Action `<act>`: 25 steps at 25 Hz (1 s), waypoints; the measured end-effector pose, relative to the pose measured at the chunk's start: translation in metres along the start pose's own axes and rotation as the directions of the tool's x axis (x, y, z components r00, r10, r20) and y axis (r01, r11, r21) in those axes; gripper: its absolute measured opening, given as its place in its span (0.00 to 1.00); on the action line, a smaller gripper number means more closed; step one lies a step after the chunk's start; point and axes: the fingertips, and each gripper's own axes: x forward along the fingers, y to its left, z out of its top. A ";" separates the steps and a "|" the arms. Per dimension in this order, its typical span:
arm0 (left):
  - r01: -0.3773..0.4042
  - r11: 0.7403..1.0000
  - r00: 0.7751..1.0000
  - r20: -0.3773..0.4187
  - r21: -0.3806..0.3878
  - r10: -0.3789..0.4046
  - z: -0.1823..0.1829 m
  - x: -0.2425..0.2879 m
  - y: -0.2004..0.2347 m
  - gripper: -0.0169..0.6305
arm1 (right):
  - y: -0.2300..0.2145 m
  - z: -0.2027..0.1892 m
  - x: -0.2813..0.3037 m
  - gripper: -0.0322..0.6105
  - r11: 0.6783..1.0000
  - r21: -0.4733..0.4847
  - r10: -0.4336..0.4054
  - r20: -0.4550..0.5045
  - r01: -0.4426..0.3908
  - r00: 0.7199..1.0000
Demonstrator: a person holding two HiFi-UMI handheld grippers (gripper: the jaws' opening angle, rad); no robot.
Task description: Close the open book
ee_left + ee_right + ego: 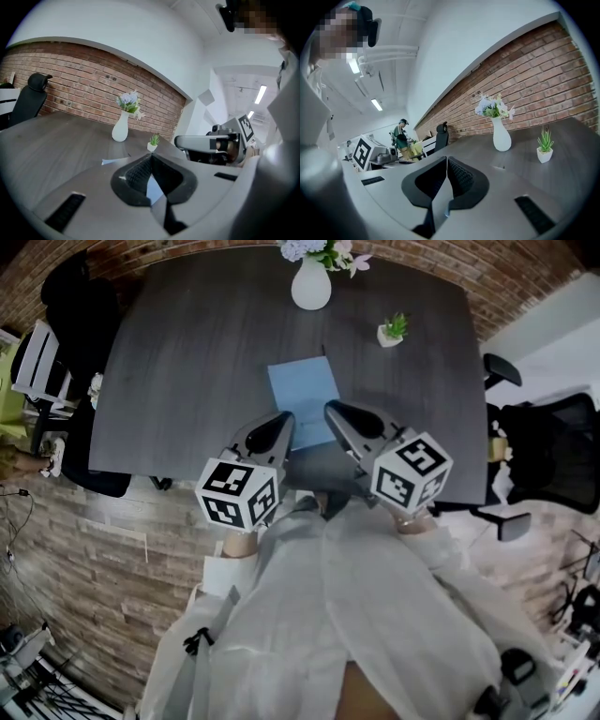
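Head view: the blue book [302, 397] lies flat dead ahead, long axis running away from me. Its near edge sits between the left gripper [283, 420] and right gripper [334, 411], neither clearly nearer.

Left gripper view: jaws pressed together, empty, book just past the tips.

Right gripper view: jaws closed on nothing too, and I can't spot the book here.

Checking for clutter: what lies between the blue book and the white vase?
Nothing; the head view shows bare table between blue book and white vase. The potted plant stands off to the right.
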 end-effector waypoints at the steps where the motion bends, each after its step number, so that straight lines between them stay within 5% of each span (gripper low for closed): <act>1: -0.013 1.000 1.000 -0.015 0.013 0.014 -0.002 0.000 0.000 0.04 | 0.000 -0.001 0.000 0.07 1.000 -0.003 -0.001 -0.002 0.001 1.000; 11: -0.081 0.996 0.994 -0.077 0.033 0.083 -0.018 -0.004 0.001 0.03 | 0.005 -0.018 -0.011 0.07 1.000 -0.010 -0.013 -0.018 0.013 1.000; 25: -0.074 0.997 0.990 -0.118 0.001 0.073 -0.035 -0.004 0.001 0.03 | 0.002 -0.041 -0.008 0.06 0.999 0.009 -0.047 -0.068 0.048 0.997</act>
